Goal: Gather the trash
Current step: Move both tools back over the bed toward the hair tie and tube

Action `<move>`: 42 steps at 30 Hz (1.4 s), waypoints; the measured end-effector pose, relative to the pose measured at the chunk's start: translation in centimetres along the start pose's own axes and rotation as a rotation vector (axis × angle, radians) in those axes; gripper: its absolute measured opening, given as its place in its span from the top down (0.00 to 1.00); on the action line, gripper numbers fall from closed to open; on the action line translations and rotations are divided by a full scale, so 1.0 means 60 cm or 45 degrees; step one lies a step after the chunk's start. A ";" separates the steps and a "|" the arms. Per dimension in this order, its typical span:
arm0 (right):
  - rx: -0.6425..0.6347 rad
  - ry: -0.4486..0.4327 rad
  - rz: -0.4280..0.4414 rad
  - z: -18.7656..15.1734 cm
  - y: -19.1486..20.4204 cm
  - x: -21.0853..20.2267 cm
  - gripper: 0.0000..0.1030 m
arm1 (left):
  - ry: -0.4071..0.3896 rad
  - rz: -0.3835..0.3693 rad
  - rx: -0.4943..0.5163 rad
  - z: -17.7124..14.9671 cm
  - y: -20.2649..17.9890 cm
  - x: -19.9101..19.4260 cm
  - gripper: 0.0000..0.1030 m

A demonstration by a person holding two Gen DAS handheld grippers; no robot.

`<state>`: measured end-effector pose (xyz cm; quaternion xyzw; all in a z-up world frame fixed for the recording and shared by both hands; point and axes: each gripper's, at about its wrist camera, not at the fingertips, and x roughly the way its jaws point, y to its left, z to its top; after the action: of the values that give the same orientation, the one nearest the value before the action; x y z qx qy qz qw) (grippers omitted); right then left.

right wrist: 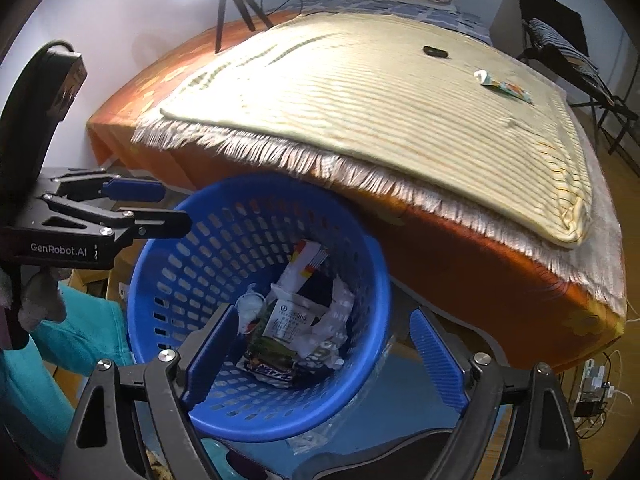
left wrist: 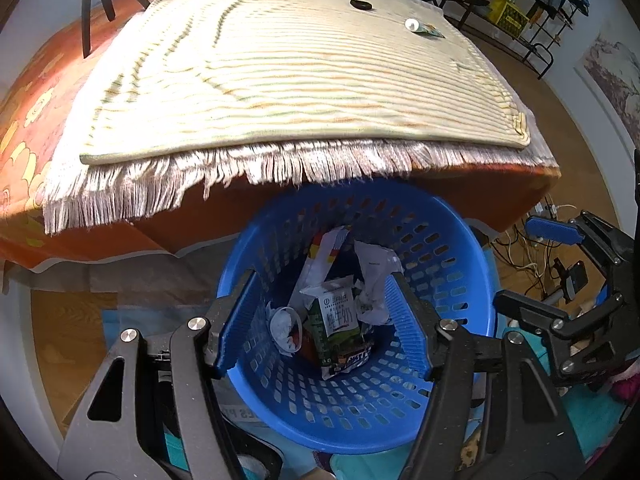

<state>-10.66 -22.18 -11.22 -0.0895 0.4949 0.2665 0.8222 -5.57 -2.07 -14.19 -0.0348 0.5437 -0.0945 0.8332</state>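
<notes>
My left tool [left wrist: 324, 316] hangs over the blue basket [left wrist: 460, 248] with its blue ridged fingers spread wide and nothing between them; my right tool [right wrist: 326, 354] is likewise spread wide and empty, one finger over the basket's inside and the other outside its rim. Each tool shows in the other's view: the right tool [left wrist: 532, 264] at the right edge of the left view, the left tool [right wrist: 152, 204] at the left edge of the right view, where its black body bears the white lettering "GenRobot.AI".

The basket [right wrist: 180, 264] stands on the floor against the foot of the bed [right wrist: 460, 264], tucked partly under the fringe of the cloth that hangs over the orange cover; inside it lies the collected trash. A milk carton [left wrist: 336, 320] sits in the middle, green and white, with red Chinese characters on its face that I read as "纯牛奶"; the smaller print above them is too fine to read. Under the carton lies a dark wrapper [right wrist: 272, 368] with pale block lettering I cannot make out. Crumpled white paper [left wrist: 372, 280] rests beside the carton, and a white packet with red and yellow patches [left wrist: 326, 248] leans against the far wall.

On the striped mat [left wrist: 280, 72] on top of the bed, a small tube with a white cap [right wrist: 504, 86] lies near the far corner; a dark oval object [right wrist: 434, 51] lies farther back, apart from it.
</notes>
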 end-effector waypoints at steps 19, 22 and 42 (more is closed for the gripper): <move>0.071 -0.191 -0.195 0.088 -0.074 -0.064 0.06 | -0.100 -0.016 0.018 0.092 -0.020 -0.030 0.35; 0.100 -0.225 -0.209 0.110 -0.093 -0.074 0.06 | -0.117 -0.020 0.019 0.116 -0.023 -0.034 0.35; 0.526 -0.213 -0.140 0.318 -0.305 -0.030 0.06 | -0.139 -0.061 0.050 0.349 -0.032 0.021 0.36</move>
<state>12.93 -30.41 -2.36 0.0764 0.4634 0.1206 0.8746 13.83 -5.14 -6.48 -0.0367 0.4946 -0.1230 0.8596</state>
